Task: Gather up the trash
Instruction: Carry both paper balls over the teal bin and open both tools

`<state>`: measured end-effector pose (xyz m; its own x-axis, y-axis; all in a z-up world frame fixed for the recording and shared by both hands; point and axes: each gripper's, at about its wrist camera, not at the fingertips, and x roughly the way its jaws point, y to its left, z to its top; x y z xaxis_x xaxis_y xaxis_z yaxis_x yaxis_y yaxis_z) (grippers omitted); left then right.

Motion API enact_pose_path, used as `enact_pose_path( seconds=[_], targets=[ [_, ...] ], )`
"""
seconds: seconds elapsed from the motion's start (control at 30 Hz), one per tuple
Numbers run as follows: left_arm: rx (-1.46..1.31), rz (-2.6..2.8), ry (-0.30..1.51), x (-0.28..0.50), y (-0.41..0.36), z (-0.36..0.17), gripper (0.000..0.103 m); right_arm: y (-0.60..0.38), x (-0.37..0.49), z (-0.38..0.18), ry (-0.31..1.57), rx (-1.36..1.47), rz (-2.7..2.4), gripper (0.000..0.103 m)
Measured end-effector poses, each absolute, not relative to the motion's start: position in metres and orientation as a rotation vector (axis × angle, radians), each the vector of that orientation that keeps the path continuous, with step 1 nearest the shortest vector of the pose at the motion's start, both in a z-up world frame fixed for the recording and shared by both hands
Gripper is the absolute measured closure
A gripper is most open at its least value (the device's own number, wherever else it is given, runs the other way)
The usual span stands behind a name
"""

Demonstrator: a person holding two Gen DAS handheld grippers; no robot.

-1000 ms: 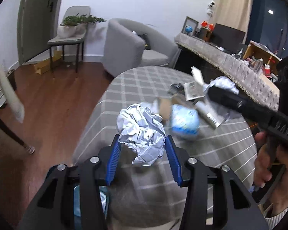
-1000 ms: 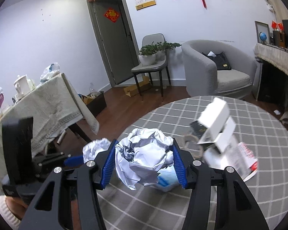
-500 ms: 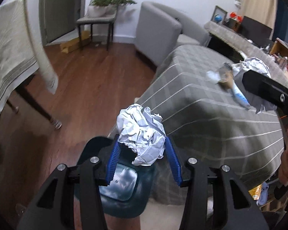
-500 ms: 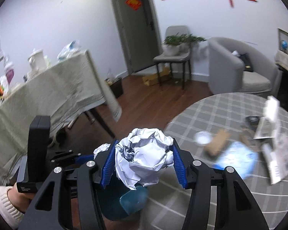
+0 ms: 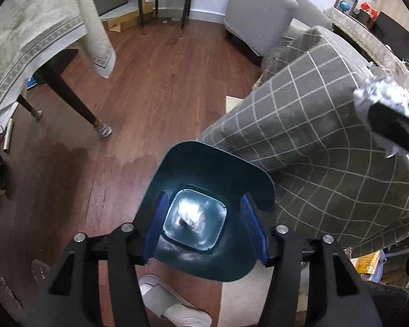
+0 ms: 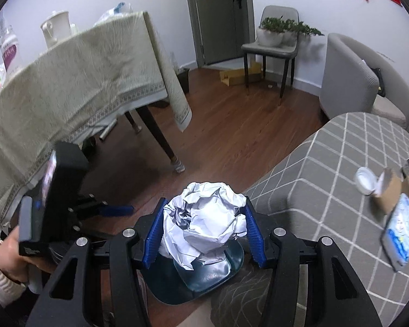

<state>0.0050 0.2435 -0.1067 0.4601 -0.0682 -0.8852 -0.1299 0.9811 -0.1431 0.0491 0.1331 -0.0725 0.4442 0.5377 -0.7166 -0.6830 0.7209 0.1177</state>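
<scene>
My left gripper (image 5: 203, 230) is open and empty, straight above the teal trash bin (image 5: 193, 169) on the floor. A crumpled white paper ball (image 5: 190, 213) lies blurred at the bin's bottom. My right gripper (image 6: 201, 235) is shut on a second crumpled white paper ball (image 6: 204, 218) and holds it above the bin (image 6: 204, 278); it also shows in the left wrist view (image 5: 379, 95) at the right edge. More trash lies on the grey checked table (image 6: 340, 179): a white cap (image 6: 364, 181), a cardboard piece (image 6: 387, 194) and a blue packet (image 6: 402, 230).
A table with a beige cloth (image 6: 68, 87) stands at the left, its dark leg (image 5: 71, 98) near the bin. A grey armchair (image 6: 351, 73) and a chair with plants (image 6: 272, 35) stand at the back. White slippers (image 5: 174, 305) lie on the wooden floor by the bin.
My left gripper has opened and its paper ball has dropped into the bin. Both grippers have swung from the table toward the bin; the right one still holds its paper ball.
</scene>
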Motion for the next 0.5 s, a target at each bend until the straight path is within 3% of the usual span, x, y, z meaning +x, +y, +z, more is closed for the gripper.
enact_pose_path(
  seconds=[0.5],
  targets=[
    [-0.228, 0.043, 0.88, -0.011, 0.262, -0.052, 0.045, 0.167, 0.055, -0.132, 0.949, -0.262, 0.76, 0.049]
  ],
)
